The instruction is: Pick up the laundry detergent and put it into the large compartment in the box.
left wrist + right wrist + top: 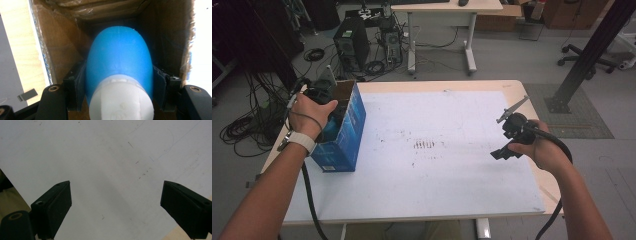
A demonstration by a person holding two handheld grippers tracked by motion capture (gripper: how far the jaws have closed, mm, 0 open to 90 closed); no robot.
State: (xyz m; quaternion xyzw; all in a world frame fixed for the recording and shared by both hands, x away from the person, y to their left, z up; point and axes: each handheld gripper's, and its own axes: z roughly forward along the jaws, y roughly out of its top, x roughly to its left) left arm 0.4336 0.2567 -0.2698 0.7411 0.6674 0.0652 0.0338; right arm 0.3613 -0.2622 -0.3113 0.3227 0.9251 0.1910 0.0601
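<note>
Left gripper view, left claw (119,82) clamped on blue bottle (119,65) inside box (62,50), right claw (116,205) apart, no legible writing.

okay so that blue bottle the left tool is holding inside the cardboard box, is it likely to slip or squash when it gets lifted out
The blue bottle looks smooth and rounded, so it could slide between the pads of the left tool. Its plastic may flex somewhat under a hard squeeze. The box is tall and narrow, so dragging against its walls might tip it.
</note>
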